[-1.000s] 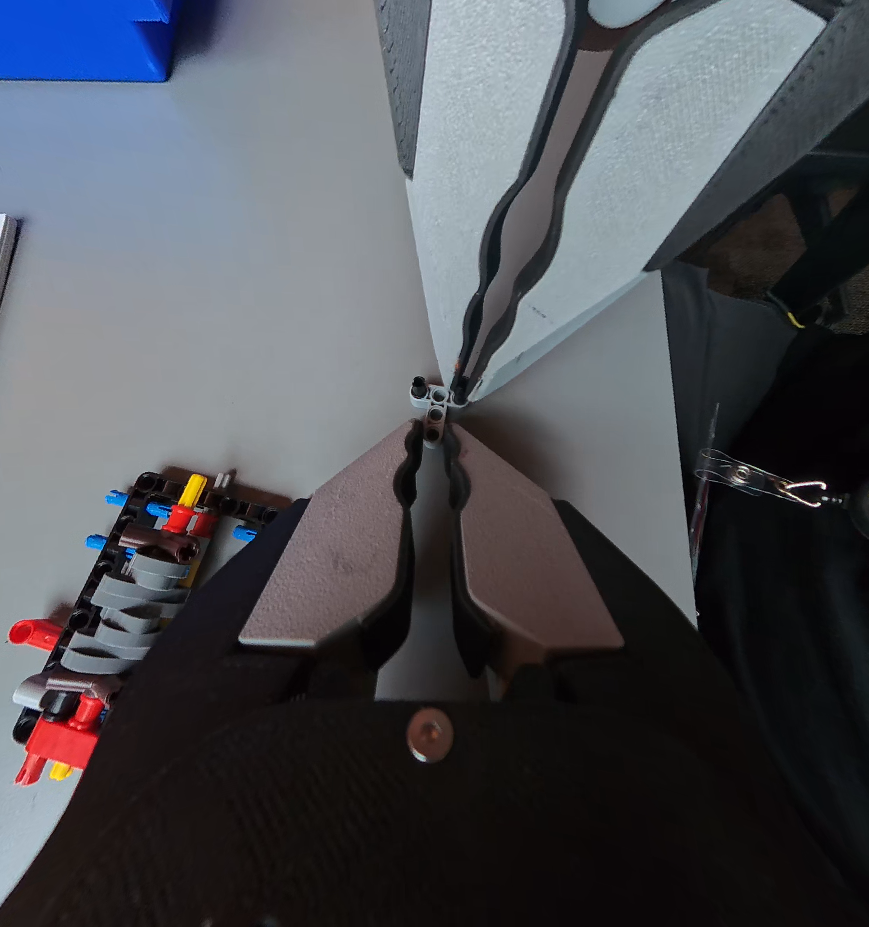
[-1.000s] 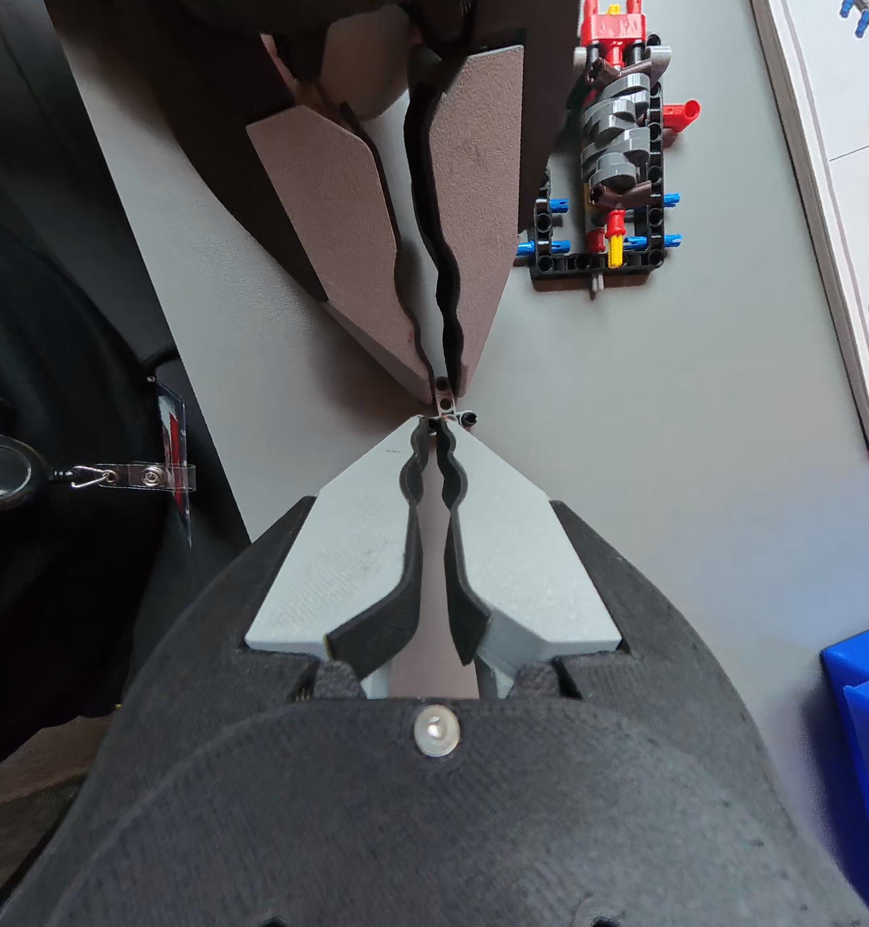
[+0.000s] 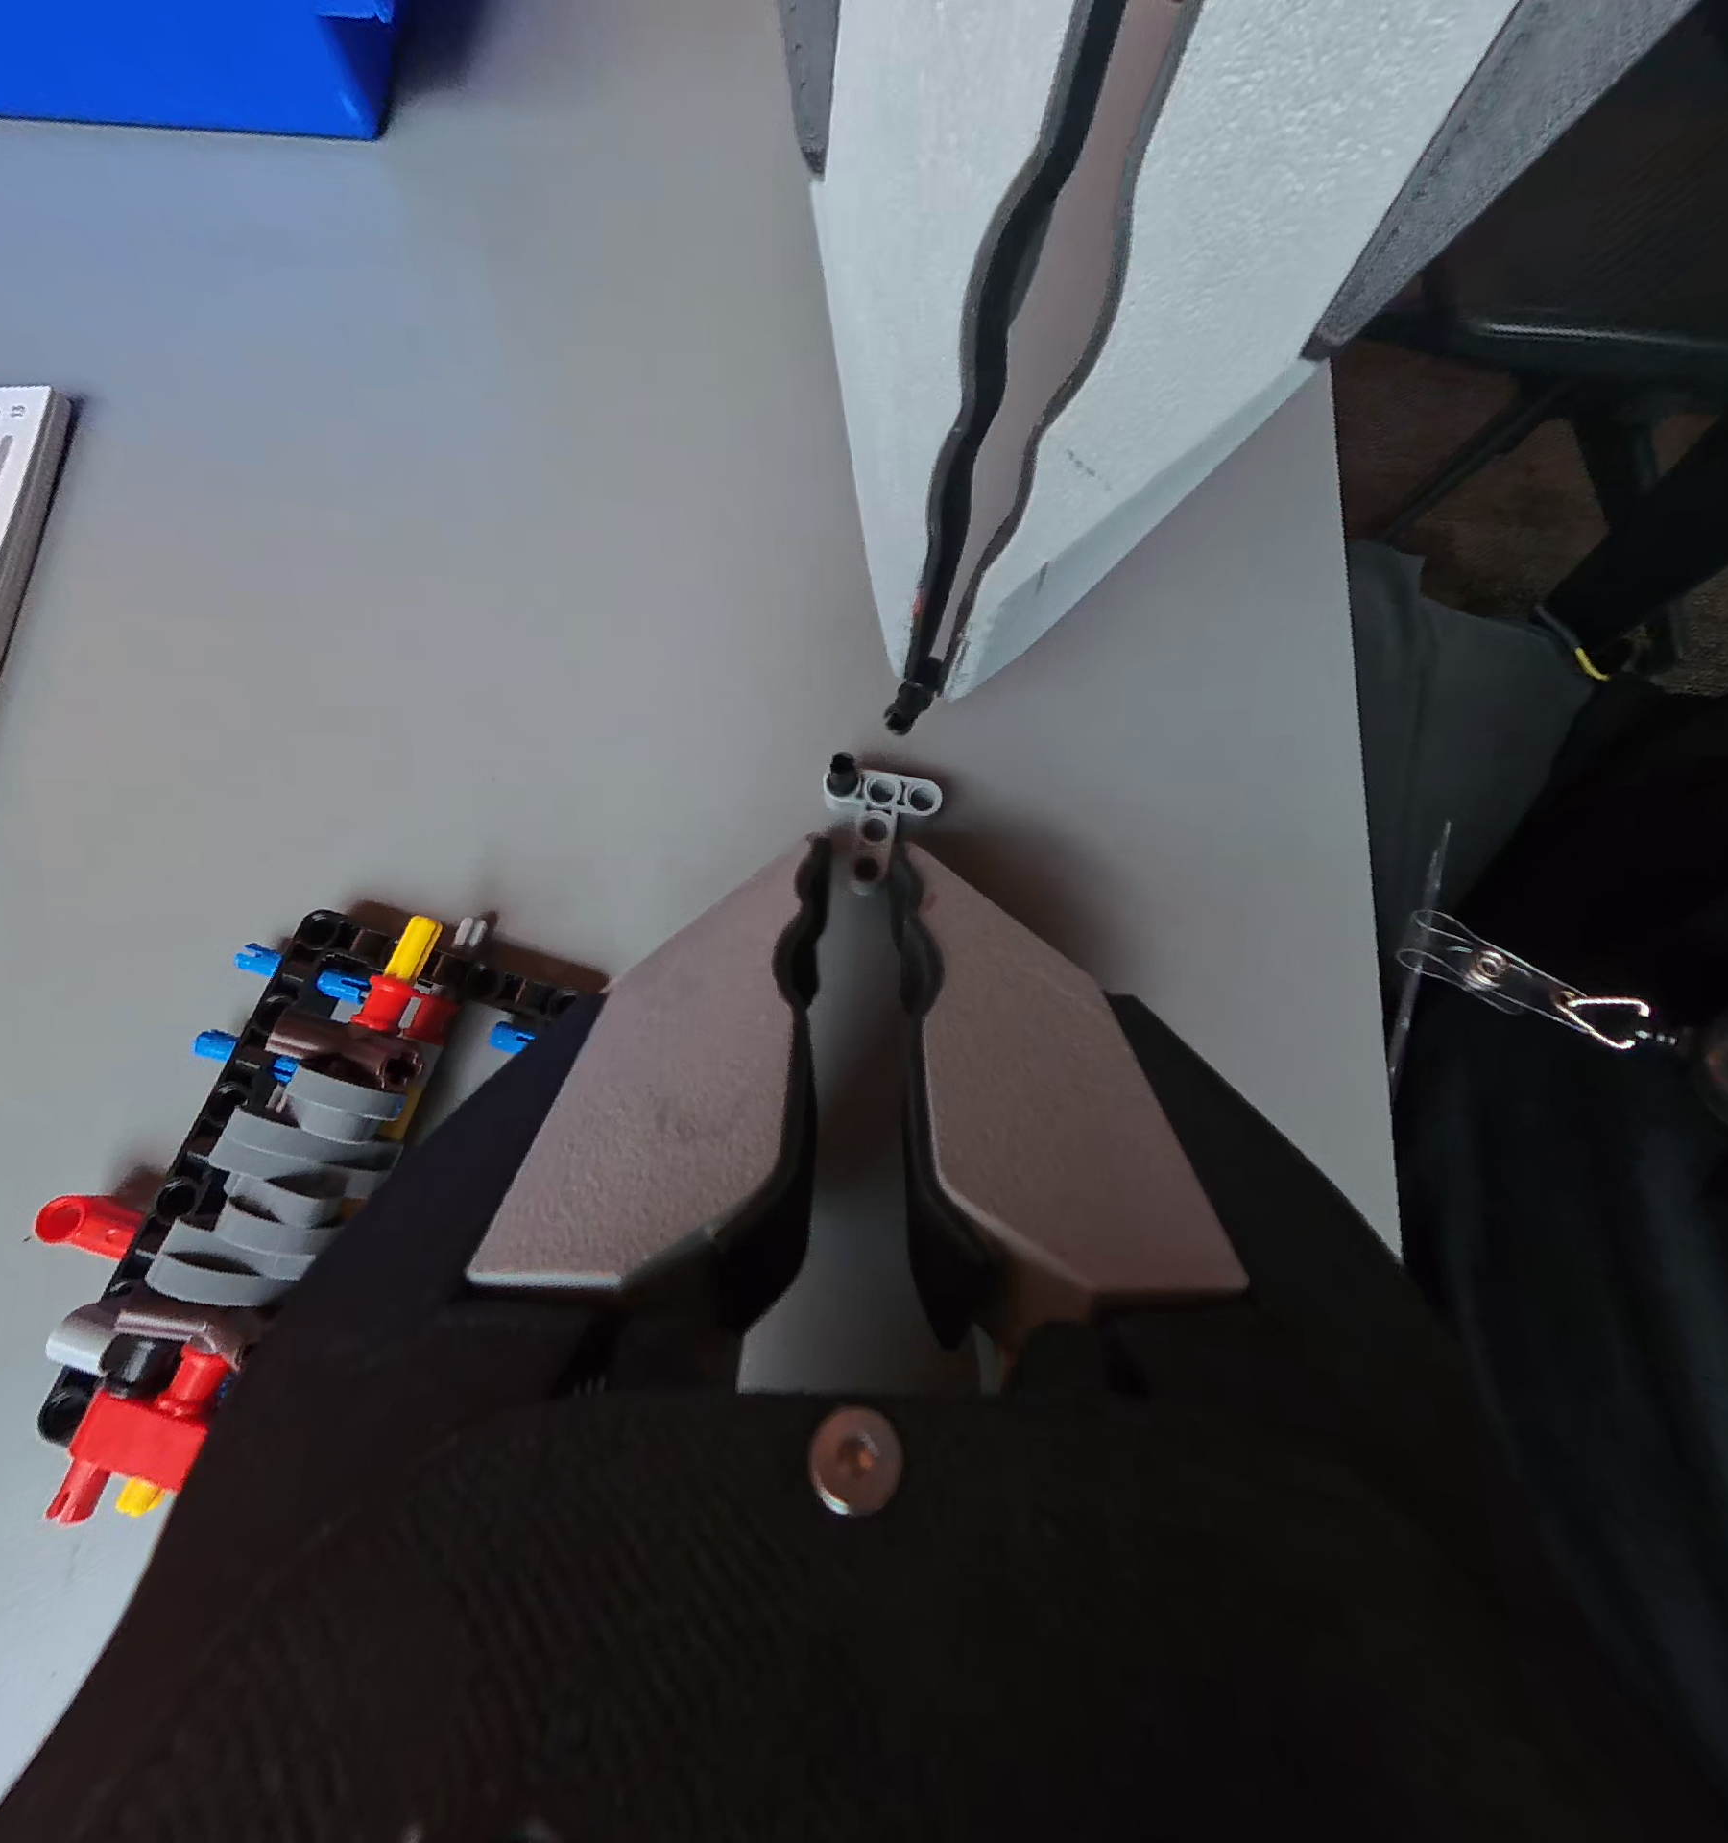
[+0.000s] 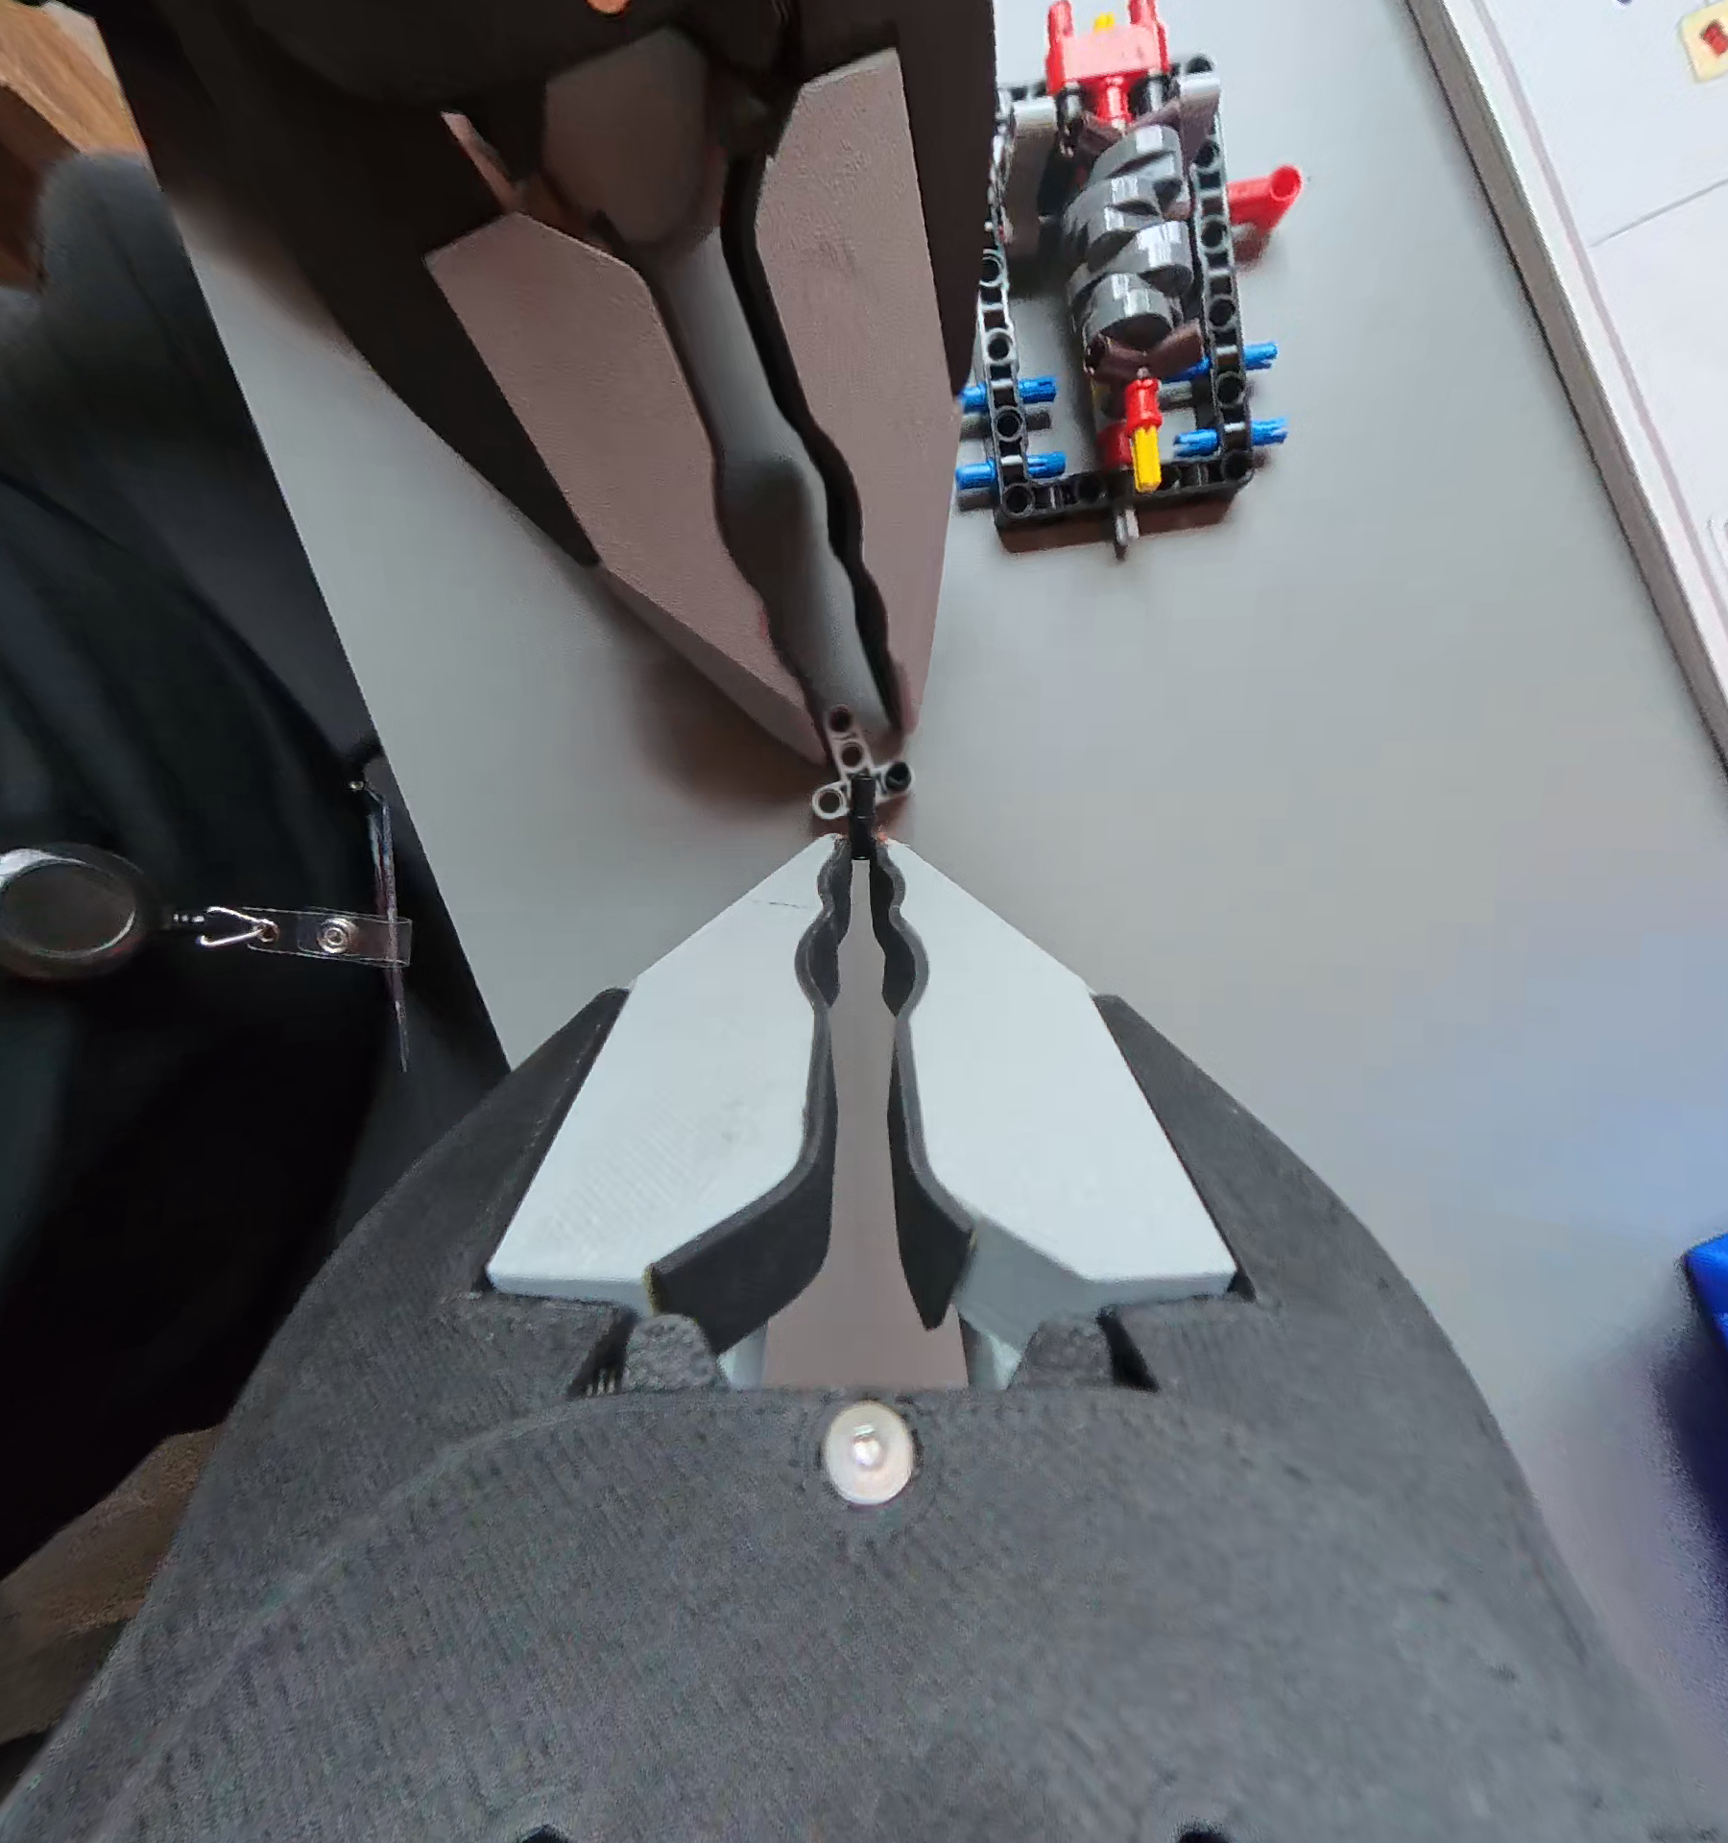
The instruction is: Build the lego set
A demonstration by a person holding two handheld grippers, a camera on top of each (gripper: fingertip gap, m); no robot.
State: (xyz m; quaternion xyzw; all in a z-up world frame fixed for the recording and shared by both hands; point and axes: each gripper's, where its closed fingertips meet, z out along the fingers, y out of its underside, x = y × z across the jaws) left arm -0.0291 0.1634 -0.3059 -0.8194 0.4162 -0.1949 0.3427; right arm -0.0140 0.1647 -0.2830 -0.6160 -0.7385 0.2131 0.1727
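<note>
My left gripper (image 3: pixel 865 858) pinches the stem of a small light-grey T-shaped beam (image 3: pixel 878 804), its brown fingers closed on the stem's lower end. The stem's long axis runs straight forward along my fingers, and the three-hole crossbar sits out past the tips, lying crosswise. One black pin (image 3: pixel 843 769) already stands in the crossbar's left end hole as the left wrist view shows it; the other two holes are open.

My right gripper (image 4: pixel 862 848) holds a second black pin (image 4: pixel 862 806), the pale grey fingers pressed together on its rear end. The pin's long axis points forward along those fingers toward the beam. In the left wrist view its tip hangs just apart from the crossbar; in the right wrist view it overlaps the beam, so I cannot tell whether it touches.

Both pieces are held above the grey table (image 3: pixel 441 499), near its edge. The partly built black frame (image 4: pixel 1119 299), with grey curved parts, red, yellow and blue pins, lies flat farther in. A booklet (image 4: pixel 1638 349) lies beyond it. A blue bin (image 3: pixel 162 60) sits at the far corner; its contents are out of view.
</note>
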